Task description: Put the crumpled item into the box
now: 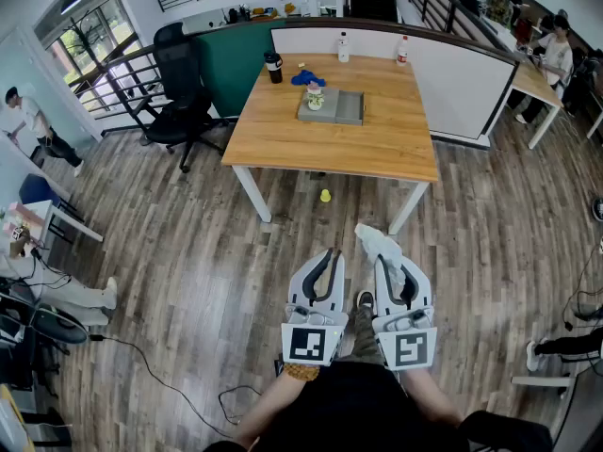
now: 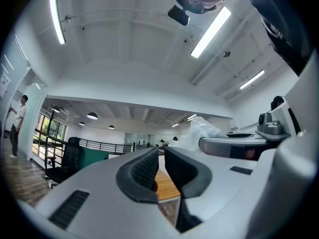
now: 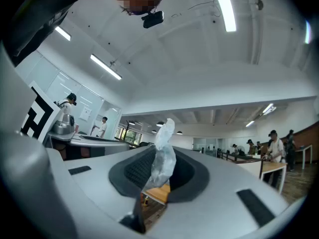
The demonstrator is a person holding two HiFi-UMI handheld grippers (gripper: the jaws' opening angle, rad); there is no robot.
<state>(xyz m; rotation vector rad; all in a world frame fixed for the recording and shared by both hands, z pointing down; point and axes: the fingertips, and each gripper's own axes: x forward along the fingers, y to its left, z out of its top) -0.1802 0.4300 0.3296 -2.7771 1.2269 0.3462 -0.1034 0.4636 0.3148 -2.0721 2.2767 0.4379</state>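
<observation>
The right gripper's [image 3: 159,172] jaws are closed on a crumpled clear plastic wrapper [image 3: 162,156], pinched at its lower part. Its long axis runs along the jaws, so its free end sticks out past the fingertips and, in the head view, points ahead toward the wooden table [image 1: 330,149]. The left gripper [image 2: 160,171], just beside it, has its jaws drawn almost together on nothing, while the grey box [image 1: 350,108] sits on that table, well apart from the wrapper.
</observation>
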